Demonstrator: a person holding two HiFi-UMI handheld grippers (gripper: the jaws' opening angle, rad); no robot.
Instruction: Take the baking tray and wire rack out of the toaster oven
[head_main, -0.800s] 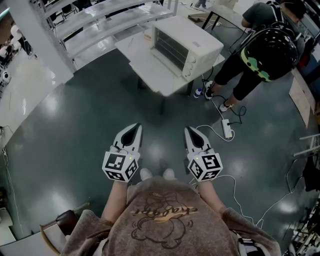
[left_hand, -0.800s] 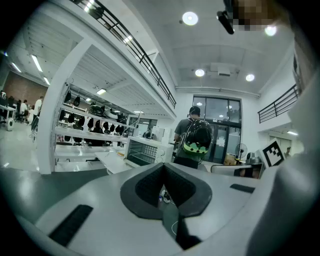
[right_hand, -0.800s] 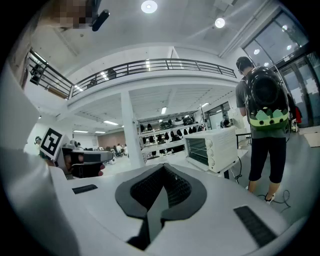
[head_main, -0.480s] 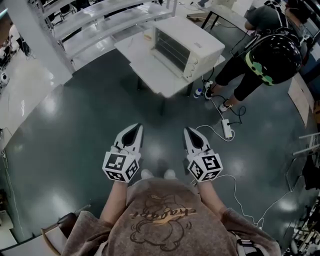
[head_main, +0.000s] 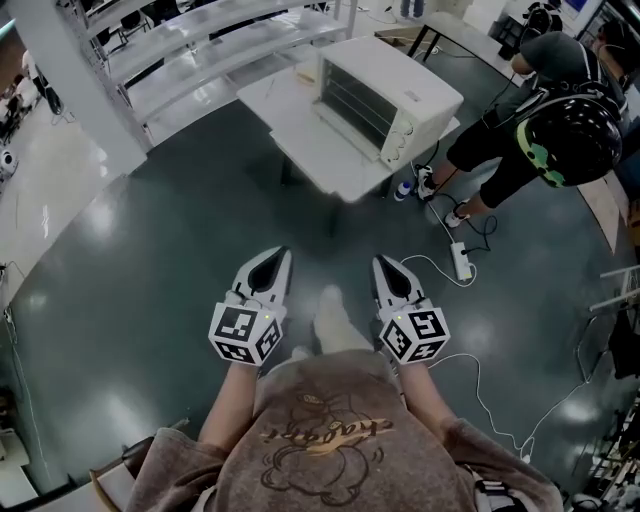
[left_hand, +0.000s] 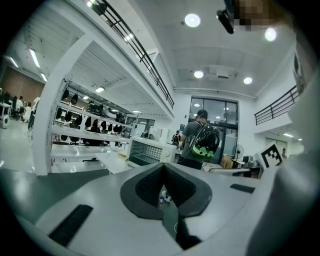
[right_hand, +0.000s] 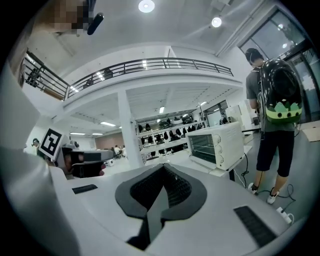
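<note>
Close in, either side of a pale shoe and held side by side but apart: left gripper and right gripper, each with jaws pressed fully together and nothing between them. Beyond, across dark glossy floor with a power strip on it, well clear of both tools: white toaster oven on a white table, glass door shut, contents too small to tell. Farther right, a person with a black backpack.
</note>
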